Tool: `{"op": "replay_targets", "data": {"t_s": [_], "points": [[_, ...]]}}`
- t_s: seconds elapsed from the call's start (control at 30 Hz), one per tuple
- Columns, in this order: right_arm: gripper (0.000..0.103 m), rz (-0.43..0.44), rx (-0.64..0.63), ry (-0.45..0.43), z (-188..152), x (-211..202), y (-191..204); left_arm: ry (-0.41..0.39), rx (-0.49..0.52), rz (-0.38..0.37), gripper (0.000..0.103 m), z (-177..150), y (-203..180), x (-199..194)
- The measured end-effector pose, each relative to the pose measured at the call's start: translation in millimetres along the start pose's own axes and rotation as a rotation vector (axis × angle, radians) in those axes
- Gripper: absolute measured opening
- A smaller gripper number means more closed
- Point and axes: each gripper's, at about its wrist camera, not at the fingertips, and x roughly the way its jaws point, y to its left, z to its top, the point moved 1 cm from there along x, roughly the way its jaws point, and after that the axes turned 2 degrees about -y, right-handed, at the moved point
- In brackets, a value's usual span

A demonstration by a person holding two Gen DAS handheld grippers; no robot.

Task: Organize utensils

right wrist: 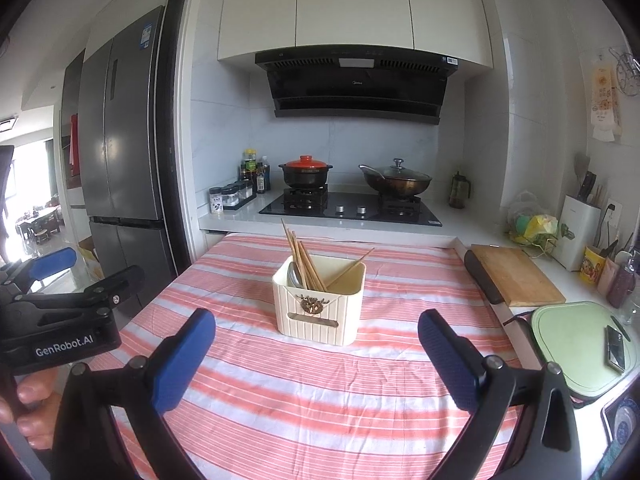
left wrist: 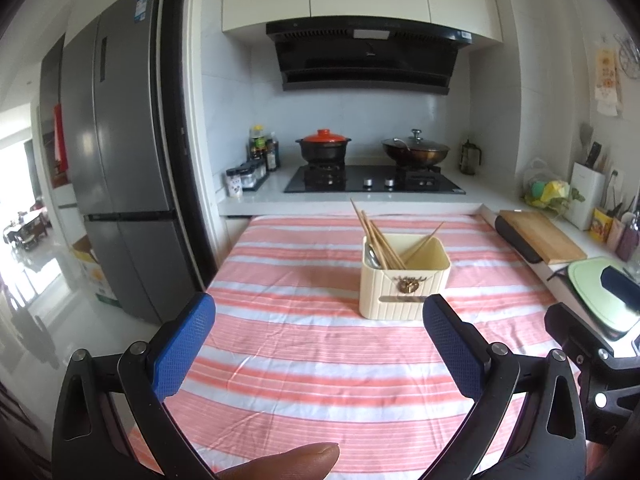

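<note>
A cream utensil holder stands on the pink-and-white striped tablecloth. Several wooden chopsticks lean in its left compartment beside a metal spoon; one chopstick leans in the right compartment. My left gripper is open and empty, held above the cloth in front of the holder. My right gripper is open and empty, just in front of the holder. The left gripper body shows at the left of the right wrist view.
A counter runs along the right with a wooden cutting board, a green board and utensil cups. Behind the table is a stove with a red-lidded pot and a wok. A fridge stands at left.
</note>
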Motion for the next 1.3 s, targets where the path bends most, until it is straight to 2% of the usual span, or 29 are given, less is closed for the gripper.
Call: {"op": "replay_targets", "data": {"t_s": [1.3], "points": [[0.103,-0.029,0.007,0.000,0.6,-7.0,1.9,0.020,0.030,-0.001,0.103,-1.5,-5.5,3.9]]}}
